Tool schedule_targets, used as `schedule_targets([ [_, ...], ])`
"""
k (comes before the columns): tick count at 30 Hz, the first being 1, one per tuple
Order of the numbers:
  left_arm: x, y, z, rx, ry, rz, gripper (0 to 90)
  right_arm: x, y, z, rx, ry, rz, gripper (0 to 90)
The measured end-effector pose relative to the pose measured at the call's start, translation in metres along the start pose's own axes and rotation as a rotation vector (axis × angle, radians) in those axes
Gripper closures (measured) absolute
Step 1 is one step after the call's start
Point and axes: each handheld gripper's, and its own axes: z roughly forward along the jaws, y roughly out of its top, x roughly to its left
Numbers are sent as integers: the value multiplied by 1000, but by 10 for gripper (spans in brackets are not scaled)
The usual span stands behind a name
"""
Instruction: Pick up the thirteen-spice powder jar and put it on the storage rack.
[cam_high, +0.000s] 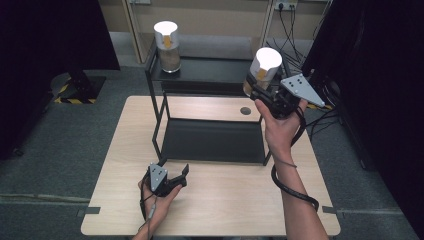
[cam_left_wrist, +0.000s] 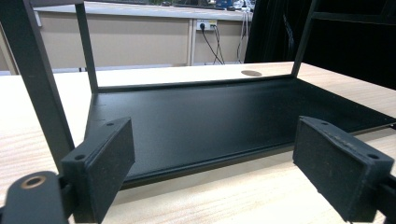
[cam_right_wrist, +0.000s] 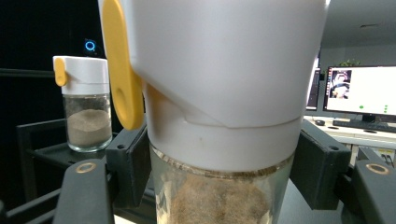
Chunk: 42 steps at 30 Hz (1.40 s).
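So, right hand-held gripper (cam_high: 260, 92) is clamped on a glass spice jar (cam_high: 262, 69) with a white cap and yellow tab, pads pressing the glass just under the cap; in the right gripper view the jar (cam_right_wrist: 219, 140) stands upright between the jaws, brown powder inside. It is held in the air at the right end of the black rack's top shelf (cam_high: 210, 69), near that shelf's right front corner; whether the base touches the shelf cannot be told. A second jar (cam_high: 167, 46) of the same kind stands upright at the left end of the top shelf, well apart from the held one, with bare shelf between them. In the right gripper view that second jar (cam_right_wrist: 86, 109) sits close to the shelf's edge rail.

Left hand-held gripper (cam_high: 172, 177) rests low on the desk (cam_high: 225, 205) just in front of the rack's left front leg, jaws wide with nothing between them. In the left gripper view its pads (cam_left_wrist: 105, 163) point at the lower shelf (cam_left_wrist: 224, 116), which is bare from front lip to back posts. Desk in front of the rack is open.
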Motion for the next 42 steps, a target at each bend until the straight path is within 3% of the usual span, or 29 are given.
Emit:
schedule_targets([
  [22,1,0,0,-1,-2,-1,123,-8,34,56,87,-59,-2,308],
  [31,1,0,0,-2,-3,-1,122,-9,36,81,153,-90,9,308],
  [42,1,0,0,-2,-4,0,122,-12,36,92,186,-121,14,307],
])
